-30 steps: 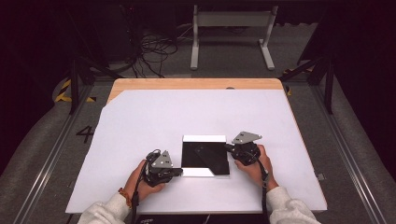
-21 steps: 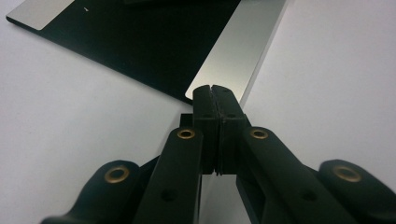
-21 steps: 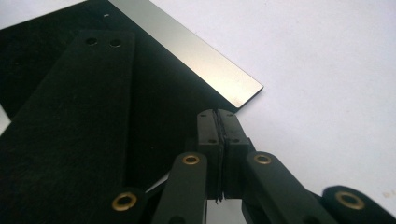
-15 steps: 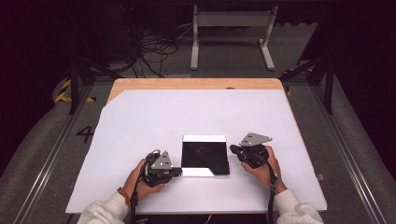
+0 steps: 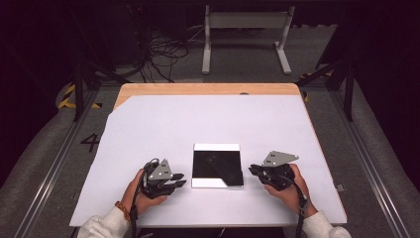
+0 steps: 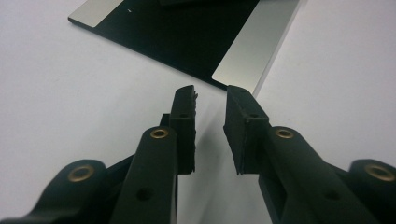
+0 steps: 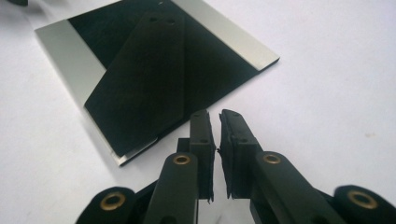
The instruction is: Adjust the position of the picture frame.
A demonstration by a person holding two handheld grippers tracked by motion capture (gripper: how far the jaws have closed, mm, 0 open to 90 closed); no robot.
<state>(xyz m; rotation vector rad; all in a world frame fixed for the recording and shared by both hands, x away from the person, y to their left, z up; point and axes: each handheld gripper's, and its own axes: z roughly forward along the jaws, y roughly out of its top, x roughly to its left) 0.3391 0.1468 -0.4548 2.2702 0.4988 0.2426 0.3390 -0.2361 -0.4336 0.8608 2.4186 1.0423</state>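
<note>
The left claw [image 5: 179, 181] rests low over the table [image 5: 163, 124], just beside the left edge of the square plate [image 5: 218, 165], without touching it. Its jaws stand slightly apart, having just been opening, and nothing lies between them; in the left gripper view [image 6: 210, 100] only bare white table surface shows in the gap, with a silver corner of the plate [image 6: 252, 51] just ahead of the tips. The right claw [image 5: 253, 171] sits just beside the right edge of the plate, also clear of it. Its jaws are parted by a narrow slit, having just been opening, and hold nothing; in the right gripper view [image 7: 214, 116] the tips stand close to the near edge of the plate [image 7: 154, 70]. The plate lies flat on the white sheet, between the two claws, at the near middle of the table. Its centre is black, with a silver band along its far edge and another along its near edge. A dark flat strip [image 7: 140, 79] with two small holes at one end lies diagonally on the black area of the plate.
</note>
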